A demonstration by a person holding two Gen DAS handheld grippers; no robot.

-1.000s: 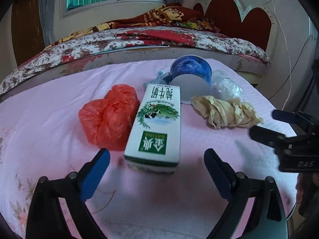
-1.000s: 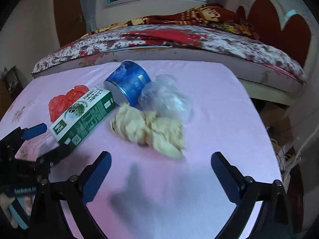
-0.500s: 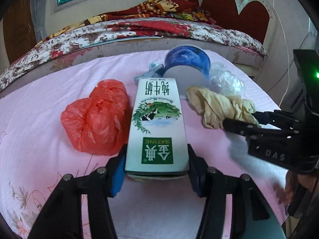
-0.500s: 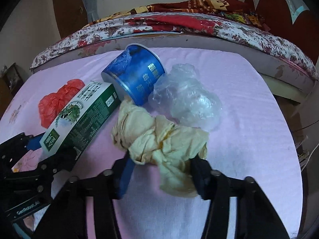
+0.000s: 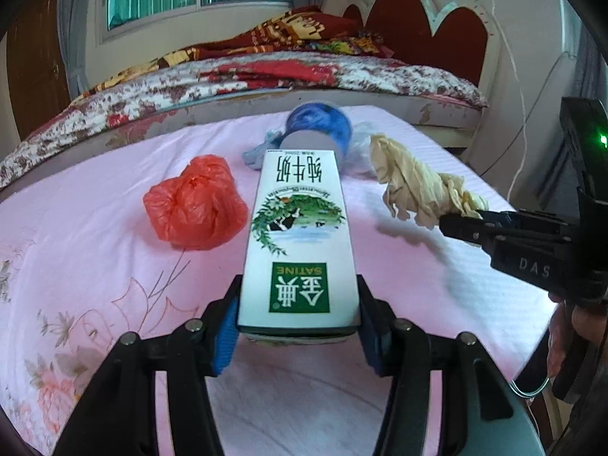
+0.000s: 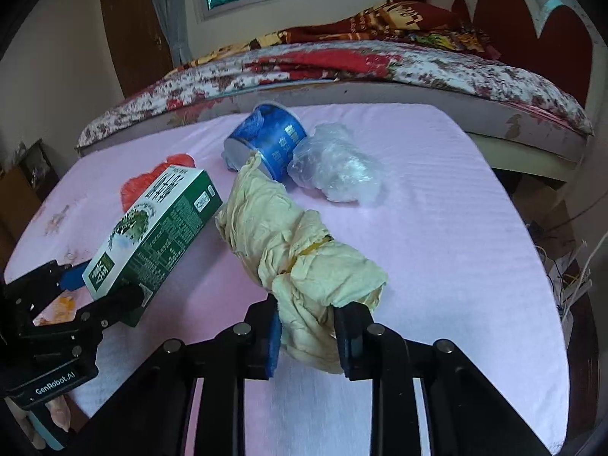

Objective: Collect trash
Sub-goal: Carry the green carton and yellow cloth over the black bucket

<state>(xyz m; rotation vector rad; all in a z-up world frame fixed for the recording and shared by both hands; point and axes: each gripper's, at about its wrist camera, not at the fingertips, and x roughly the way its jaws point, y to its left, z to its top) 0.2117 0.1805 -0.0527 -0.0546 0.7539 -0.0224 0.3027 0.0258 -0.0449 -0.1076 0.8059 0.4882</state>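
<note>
My left gripper is shut on the near end of a green and white milk carton, lifted off the pink sheet and tilted up. My right gripper is shut on a crumpled yellowish cloth, which hangs raised above the sheet. In the left wrist view the cloth dangles from the right gripper at the right. In the right wrist view the carton and the left gripper show at the left. A red plastic bag, a blue cup on its side and a clear plastic bag lie on the sheet.
The trash lies on a pink cloth-covered surface with floral embroidery at the near left. Behind it stands a bed with a flowered quilt and a red headboard. Cables hang off the right edge.
Both grippers moved forward and closed, the left on the carton and the right on the yellowish cloth. Both things have since come up off the sheet.
</note>
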